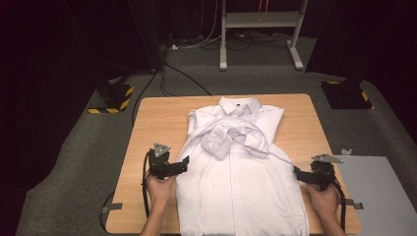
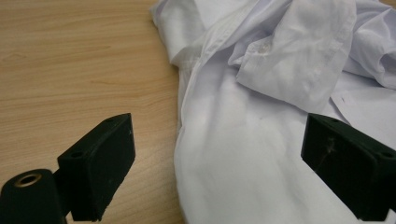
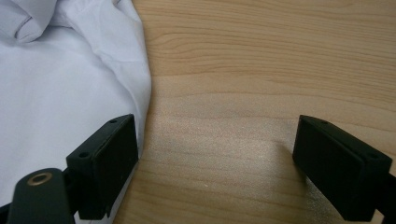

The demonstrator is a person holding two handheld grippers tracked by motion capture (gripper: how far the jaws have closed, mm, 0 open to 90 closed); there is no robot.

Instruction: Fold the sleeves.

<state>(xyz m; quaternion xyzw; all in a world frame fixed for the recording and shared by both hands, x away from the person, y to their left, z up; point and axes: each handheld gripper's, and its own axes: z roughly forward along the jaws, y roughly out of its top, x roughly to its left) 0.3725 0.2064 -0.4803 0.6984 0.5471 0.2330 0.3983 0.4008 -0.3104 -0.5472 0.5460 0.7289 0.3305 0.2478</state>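
Both hands' grippers, left gripper and right gripper, flank the white shirt lying flat on the surface, fingers apart and empty, so a shallow pinch could slip off the side edge or drag the folded sleeves askew.

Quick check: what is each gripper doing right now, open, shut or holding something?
Left gripper: open, holding nothing, jaws astride the white button-up cotton shirt's side edge.
Right gripper: open, holding nothing, beside the shirt's other edge.

white button-up dress shirt lying flat, front up, collar at the far end, both sleeves folded loosely across its chest
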